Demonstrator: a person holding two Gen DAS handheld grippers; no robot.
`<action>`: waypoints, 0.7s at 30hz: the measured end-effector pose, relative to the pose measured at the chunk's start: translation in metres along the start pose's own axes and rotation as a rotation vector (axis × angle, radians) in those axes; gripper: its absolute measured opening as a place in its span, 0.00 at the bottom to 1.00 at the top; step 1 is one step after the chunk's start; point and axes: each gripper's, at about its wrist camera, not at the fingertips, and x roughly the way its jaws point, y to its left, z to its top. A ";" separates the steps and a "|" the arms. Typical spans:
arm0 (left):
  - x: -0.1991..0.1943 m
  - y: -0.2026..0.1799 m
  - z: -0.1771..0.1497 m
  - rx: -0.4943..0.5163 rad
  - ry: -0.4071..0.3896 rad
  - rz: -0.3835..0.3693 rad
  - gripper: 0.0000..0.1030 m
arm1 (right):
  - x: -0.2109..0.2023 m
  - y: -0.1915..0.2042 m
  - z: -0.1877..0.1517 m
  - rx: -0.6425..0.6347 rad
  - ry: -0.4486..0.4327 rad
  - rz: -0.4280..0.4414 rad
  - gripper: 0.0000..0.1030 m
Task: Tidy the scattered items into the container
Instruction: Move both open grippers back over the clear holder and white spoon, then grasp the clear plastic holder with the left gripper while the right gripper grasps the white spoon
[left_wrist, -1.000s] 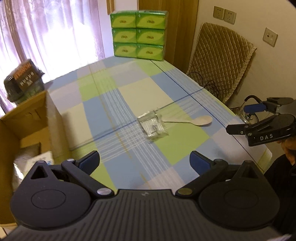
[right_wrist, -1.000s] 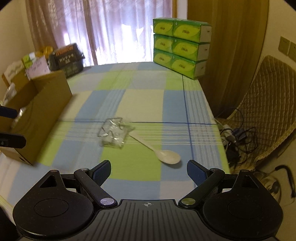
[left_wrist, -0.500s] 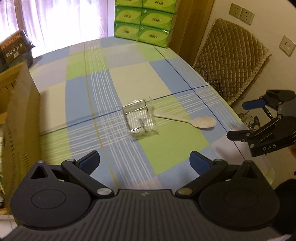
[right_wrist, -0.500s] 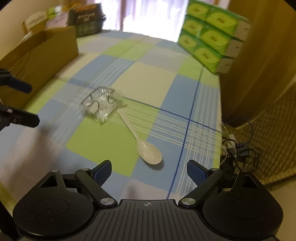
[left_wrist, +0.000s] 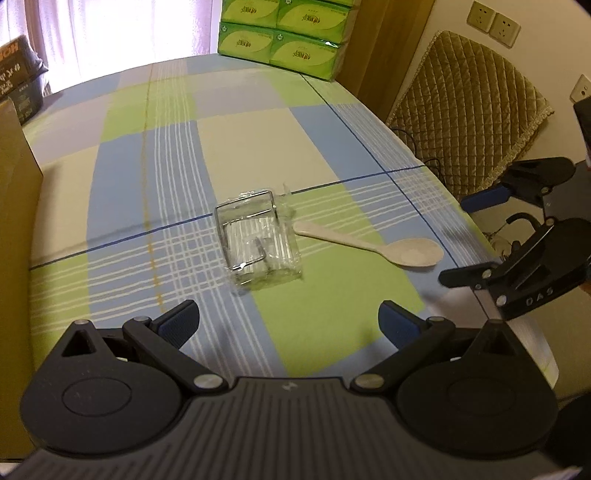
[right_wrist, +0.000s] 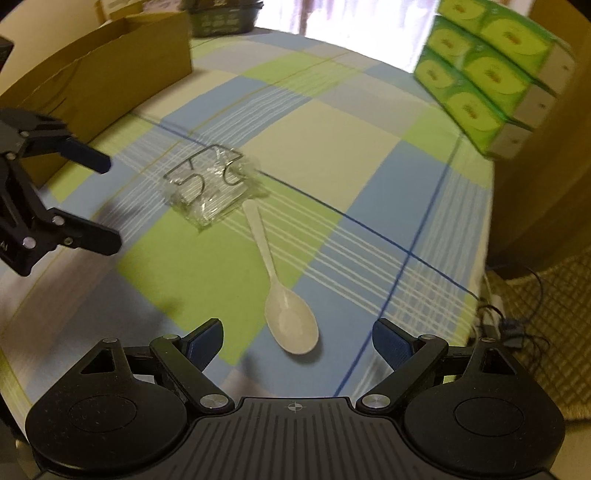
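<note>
Checked tablecloth (left_wrist: 166, 155) on a table, seen from both wrists. Near the middle of the cloth lies a clear plastic packet (left_wrist: 260, 243) holding bent wire hooks; a white plastic spoon (right_wrist: 280, 288) lies just beside it, handle tip toward the packet, bowl toward the near right edge. The cardboard box (right_wrist: 99, 74) stands along the left edge, open at the top; its contents cannot be made out from either view. Green tissue boxes (left_wrist: 284, 37) are stacked at the far right corner, and a dark basket (right_wrist: 221, 16) sits at the far left corner. Left gripper (left_wrist: 288, 319): fingers spread, empty, pointed at the packet. Right gripper (right_wrist: 297, 336): fingers spread, empty, the spoon bowl just ahead between them.
</note>
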 end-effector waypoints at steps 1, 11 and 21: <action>0.003 0.000 0.000 -0.006 -0.002 -0.008 0.98 | 0.004 -0.001 0.000 -0.011 0.007 0.008 0.91; 0.026 0.006 0.005 -0.002 -0.014 -0.024 0.96 | 0.030 -0.006 0.004 -0.069 0.008 0.044 0.90; 0.054 0.015 0.019 -0.025 -0.007 -0.004 0.88 | 0.044 -0.011 0.003 -0.082 0.016 0.053 0.69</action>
